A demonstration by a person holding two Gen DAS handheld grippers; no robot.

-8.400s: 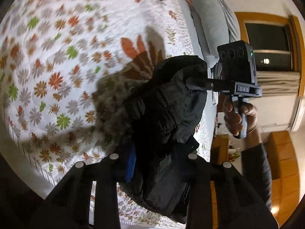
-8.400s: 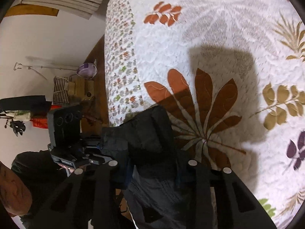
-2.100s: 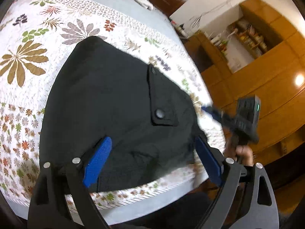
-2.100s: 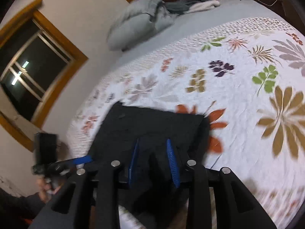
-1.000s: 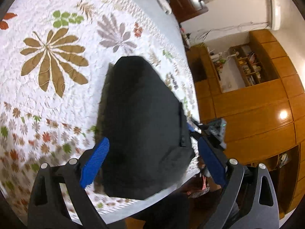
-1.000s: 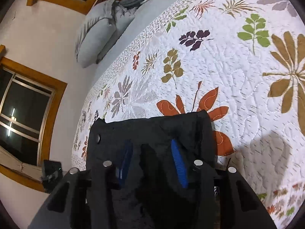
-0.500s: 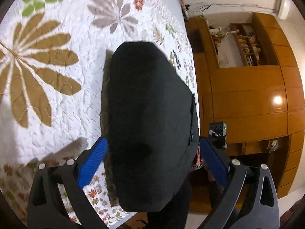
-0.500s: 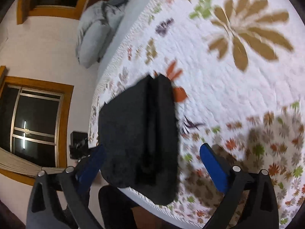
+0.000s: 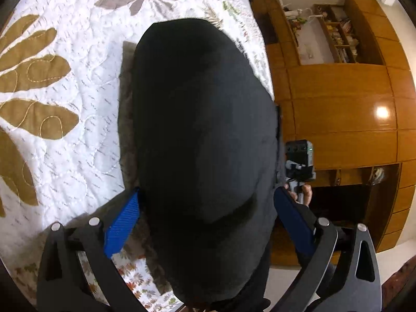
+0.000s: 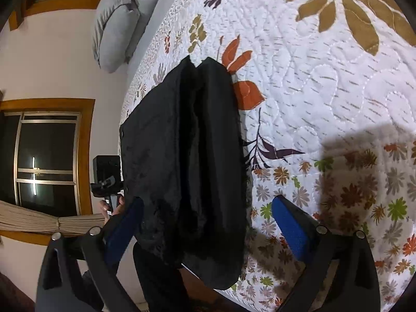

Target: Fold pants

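The black pants (image 9: pixel 200 130) lie folded into a compact bundle near the edge of the bed; they also show in the right wrist view (image 10: pixel 187 161), with layered folds facing me. My left gripper (image 9: pixel 205 223) is open, its blue pads wide apart on either side of the bundle, holding nothing. My right gripper (image 10: pixel 205 221) is open too, pads spread wide over the bundle's near end, empty. Each view shows the other gripper beyond the pants: the right one (image 9: pixel 299 161) and the left one (image 10: pixel 106 176).
The bed has a white floral quilt (image 10: pixel 325 78) with a grey pillow (image 10: pixel 117 20) at its head. A wooden wardrobe (image 9: pixel 343 109) and shelves stand past one bed edge, a window (image 10: pixel 46 161) and curtain past the other.
Both grippers have let go of the pants and drawn back; the right gripper opened wide. The folded bundle now rests on the quilt by itself.
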